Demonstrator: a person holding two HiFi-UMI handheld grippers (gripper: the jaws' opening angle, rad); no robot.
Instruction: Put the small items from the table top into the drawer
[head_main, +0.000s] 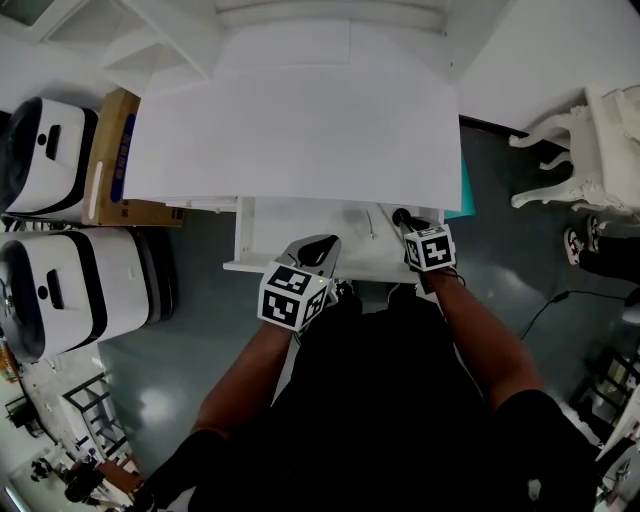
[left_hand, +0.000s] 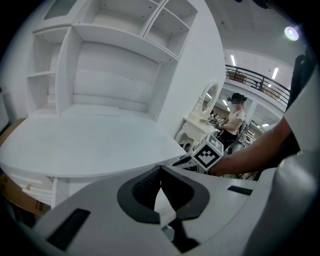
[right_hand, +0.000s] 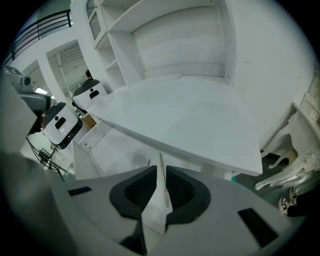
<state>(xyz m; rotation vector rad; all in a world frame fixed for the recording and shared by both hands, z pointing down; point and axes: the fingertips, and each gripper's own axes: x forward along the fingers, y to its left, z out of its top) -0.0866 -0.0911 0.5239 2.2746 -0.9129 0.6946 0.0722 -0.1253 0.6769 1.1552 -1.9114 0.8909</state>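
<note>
**Grippers over open drawer, jaws closed on nothing**

Jaws of the left gripper (left_hand: 160, 174) are pressed together with nothing between them. The right gripper (right_hand: 160, 169) is the same. Both hang over the open drawer (head_main: 262, 228) under the white surface (head_main: 300, 120): the left at its front edge, the right over its right end. One thin pale item (head_main: 370, 225) lies inside the drawer, too small to name. Cardboard box (head_main: 115, 160) left of the surface carries blue print, unreadable. Marker cube (head_main: 292, 295) shows black-and-white squares only, no words.
</note>
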